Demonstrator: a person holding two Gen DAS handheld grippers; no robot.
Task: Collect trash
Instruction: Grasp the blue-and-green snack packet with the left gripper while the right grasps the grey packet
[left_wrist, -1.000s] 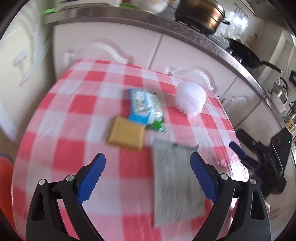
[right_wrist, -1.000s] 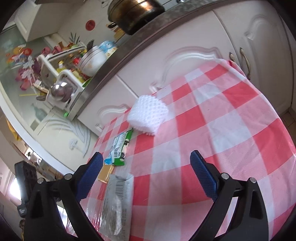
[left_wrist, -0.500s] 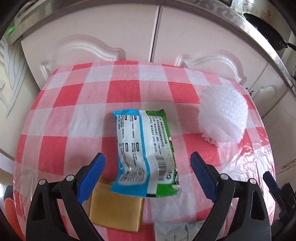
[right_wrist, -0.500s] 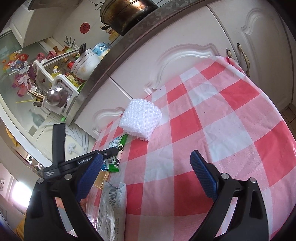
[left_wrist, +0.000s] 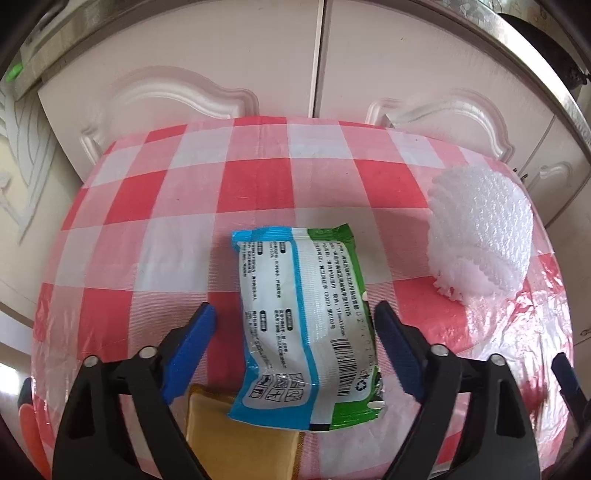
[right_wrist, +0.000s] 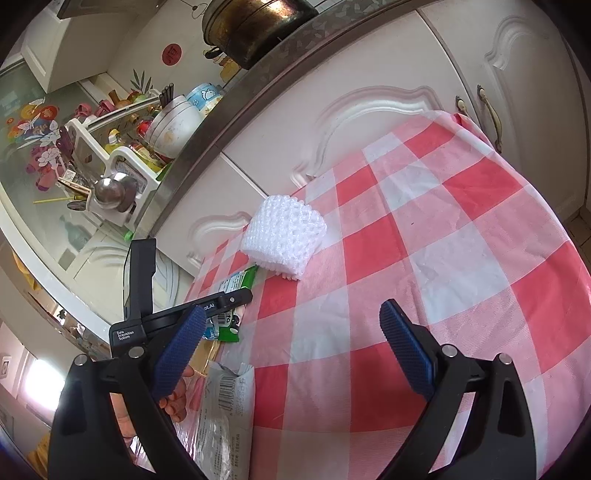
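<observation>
While the left hand-held gripper (left_wrist: 295, 325) closes astride the wipes packet (left_wrist: 306, 325), untouched — right hand-held gripper (right_wrist: 291, 332) spread, alone showing a clear wrapper (right_wrist: 225, 410).

left tool (left_wrist: 295, 354) closing, wrapper (left_wrist: 306, 325) between pads

L gripper (left_wrist: 295, 336) reached wrapper (left_wrist: 303, 328); jaws closing.

Left wrist view looks steeply down, close over the surface (left_wrist: 255, 184); right wrist view looks shallowly across it. Both show the foam net (left_wrist: 480, 236).
</observation>
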